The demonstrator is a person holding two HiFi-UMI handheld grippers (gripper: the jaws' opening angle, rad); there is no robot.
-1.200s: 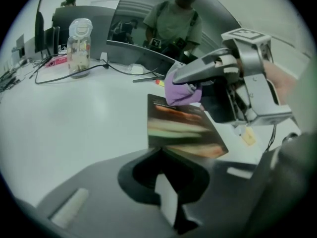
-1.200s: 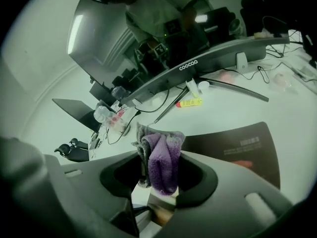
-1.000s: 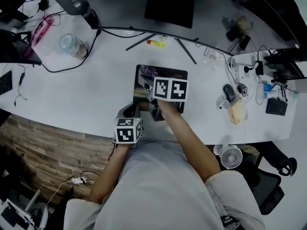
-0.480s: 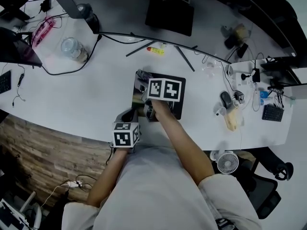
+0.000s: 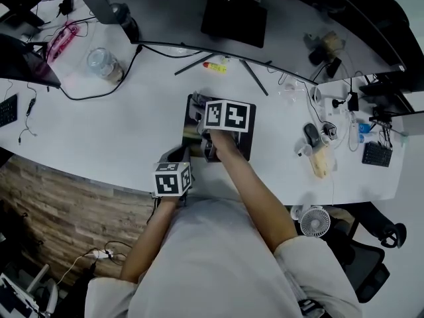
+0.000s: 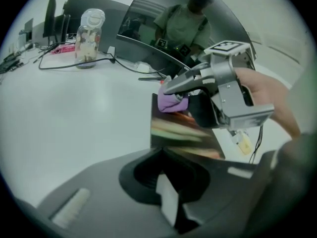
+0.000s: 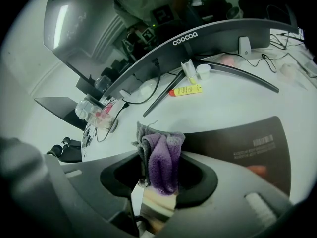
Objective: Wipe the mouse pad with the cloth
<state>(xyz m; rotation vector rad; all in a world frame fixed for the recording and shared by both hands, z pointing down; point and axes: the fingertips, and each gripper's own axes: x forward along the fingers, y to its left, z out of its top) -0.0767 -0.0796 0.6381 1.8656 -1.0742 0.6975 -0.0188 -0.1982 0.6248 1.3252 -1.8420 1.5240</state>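
A person at a white desk wipes a dark mouse pad with two hand-held grippers. The right gripper is clenched on a bunched purple-and-grey cloth, which sticks out ahead of its jaws and presses down on the pad directly beneath them. From the left gripper view, the cloth sits at the far-left part of the pad, under the right gripper's tips.

The left gripper has its jaws drawn together with nothing visible between them. Its tip rests at the pad's near-left corner, the pad stretching away just ahead of it; it appears to be steadying the pad, though whether it touches the edge cannot be told.

The wiping looks to be under way rather than finished: the cloth is in contact and only one corner region lies beneath it. The wide stretch of pad to the right of the right gripper probably remains to be covered. No dirt shows on the pad, so progress cannot be judged more closely.
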